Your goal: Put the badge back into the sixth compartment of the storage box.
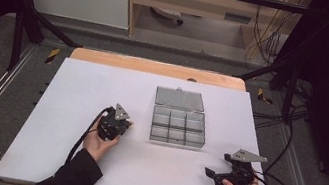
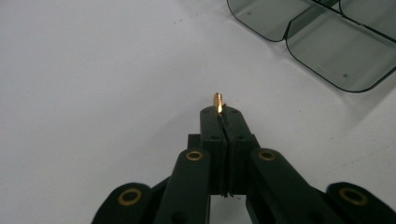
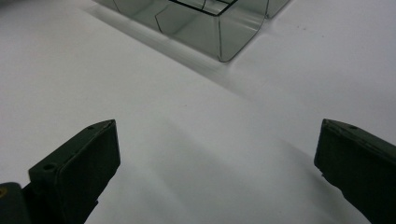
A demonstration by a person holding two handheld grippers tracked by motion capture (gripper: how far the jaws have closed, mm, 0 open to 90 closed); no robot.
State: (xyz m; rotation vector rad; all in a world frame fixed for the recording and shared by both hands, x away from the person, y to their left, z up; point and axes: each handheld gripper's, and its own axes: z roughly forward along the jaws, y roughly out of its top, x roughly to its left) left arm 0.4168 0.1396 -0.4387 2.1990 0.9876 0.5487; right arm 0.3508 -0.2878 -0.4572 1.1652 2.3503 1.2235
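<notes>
Brass pin pinched at the tips of the left gripper, lower centre of frame, compartment box at upper right. Right gripper gapes, holding nothing. Advice: carry level, release low inside one cell.

gripper: jaws spread wide, nothing between them
worktop: white, bare under the gripper
clear compartment box: ahead, at the top edge

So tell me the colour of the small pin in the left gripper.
Shiny gold or brass; the pin shows best in the left gripper view.
</notes>
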